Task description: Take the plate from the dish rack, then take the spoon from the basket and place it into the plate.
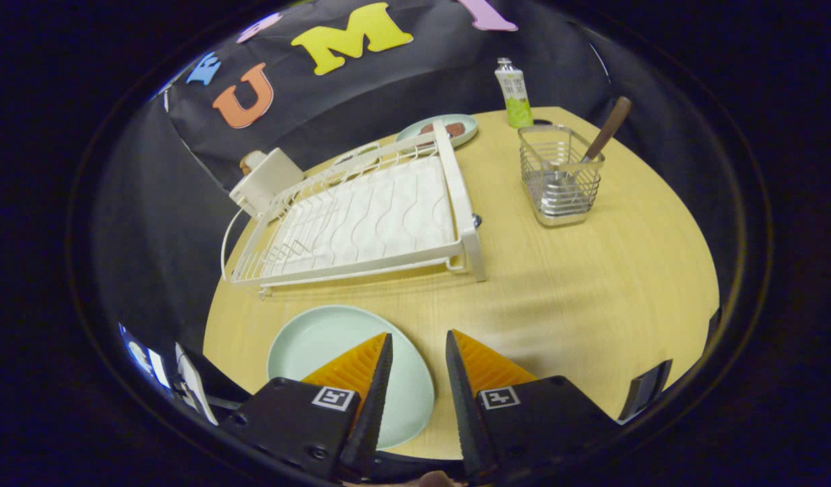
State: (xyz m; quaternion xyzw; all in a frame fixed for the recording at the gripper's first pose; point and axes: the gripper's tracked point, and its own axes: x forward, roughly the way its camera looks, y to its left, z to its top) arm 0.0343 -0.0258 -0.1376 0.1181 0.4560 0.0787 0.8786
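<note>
A pale green plate (327, 345) lies flat on the wooden table (591, 291), partly under the left finger. My gripper (418, 338) hovers above the plate's right edge, open, with nothing between its fingers. Beyond the fingers stands the white dish rack (368, 216) with no dishes in it. To the right of the rack stands a wire basket (560, 177) with a brown-handled spoon (601, 138) leaning in it, handle up and to the right.
A second plate (449, 128) with something brown on it lies behind the rack. A green-and-white tube (514, 95) stands behind the basket. A white box-like object (263, 179) sits at the rack's far left corner.
</note>
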